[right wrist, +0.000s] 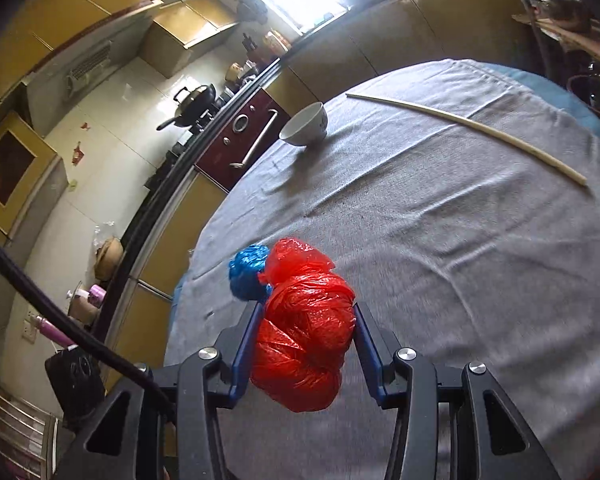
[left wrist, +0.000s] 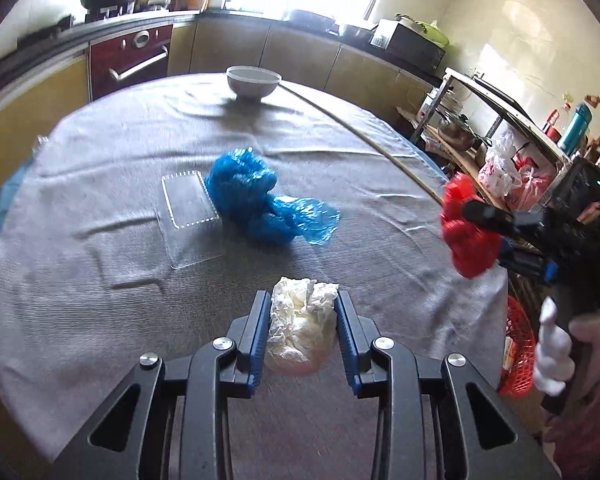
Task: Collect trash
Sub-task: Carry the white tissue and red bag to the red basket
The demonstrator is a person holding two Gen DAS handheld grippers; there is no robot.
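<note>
My left gripper point(left wrist: 303, 300) is shut on a crumpled white paper wad point(left wrist: 302, 324), held just above the grey tablecloth point(left wrist: 100, 300). My right gripper point(right wrist: 305, 312) is shut on a crumpled red plastic bag point(right wrist: 304, 332); it also shows at the table's right edge in the left wrist view point(left wrist: 466, 236). A crumpled blue plastic bag point(left wrist: 260, 200) lies mid-table beside a clear plastic lid point(left wrist: 188, 216); its top shows behind the red bag in the right wrist view point(right wrist: 246, 272).
A white bowl point(left wrist: 253, 81) stands at the table's far edge, also in the right wrist view point(right wrist: 305, 125). A long pale stick point(right wrist: 472, 128) lies across the cloth. A red basket point(left wrist: 518, 348) sits below the table's right edge. Kitchen counters and a cluttered shelf point(left wrist: 500, 152) surround the table.
</note>
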